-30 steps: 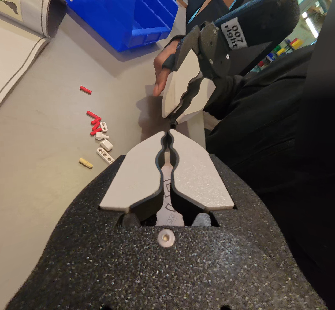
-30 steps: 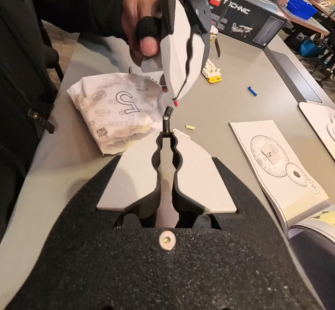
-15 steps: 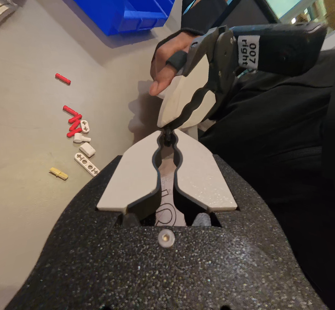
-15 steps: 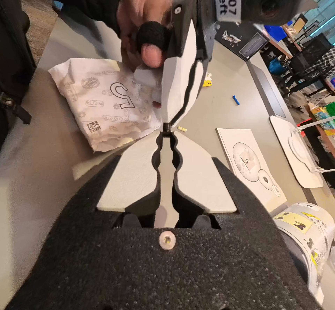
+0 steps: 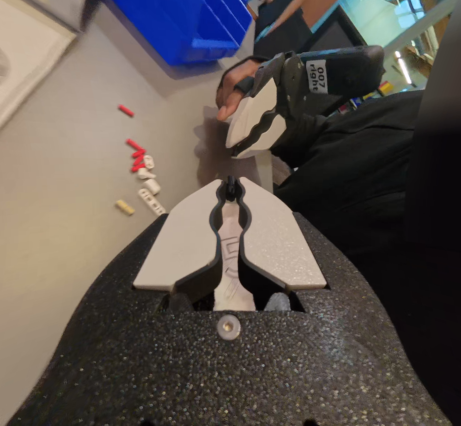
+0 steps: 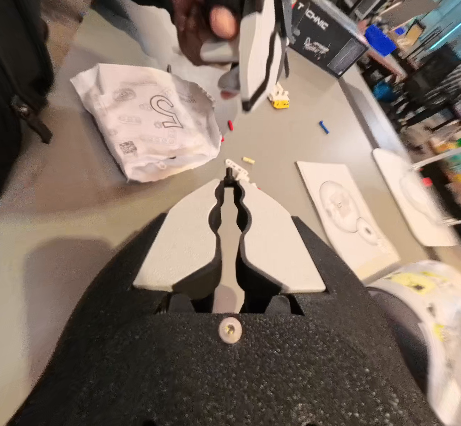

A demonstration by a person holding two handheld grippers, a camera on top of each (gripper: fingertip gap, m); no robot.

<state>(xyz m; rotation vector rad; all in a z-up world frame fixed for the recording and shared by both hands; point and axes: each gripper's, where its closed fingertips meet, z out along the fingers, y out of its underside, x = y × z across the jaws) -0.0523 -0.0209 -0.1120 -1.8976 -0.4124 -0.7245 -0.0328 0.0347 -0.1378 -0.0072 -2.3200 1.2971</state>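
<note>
- My grey desk (image 6: 274, 139) carries a white paper bag (image 6: 149, 124), a booklet (image 6: 344, 214) and small red pieces (image 5: 137, 159).
- My left tongs (image 5: 230, 186) grip a small black piece (image 5: 230, 189); my right tongs (image 6: 229, 182) grip a black pin (image 6: 228, 174).
- Only the left view shows the blue bin (image 5: 179, 10); only the right view shows the black box (image 6: 324, 40).
- The desk edge (image 5: 264, 172) is near.

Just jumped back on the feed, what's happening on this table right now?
A person works two handheld claws above a grey table strewn with small building-toy parts. The left claw pinches a small black connector piece at its tips, and the right claw grips a small black pin. The two claws are apart in the air. Below lie a white printed parts bag, red pins, white beams, a tan pin and an open instruction booklet.
</note>
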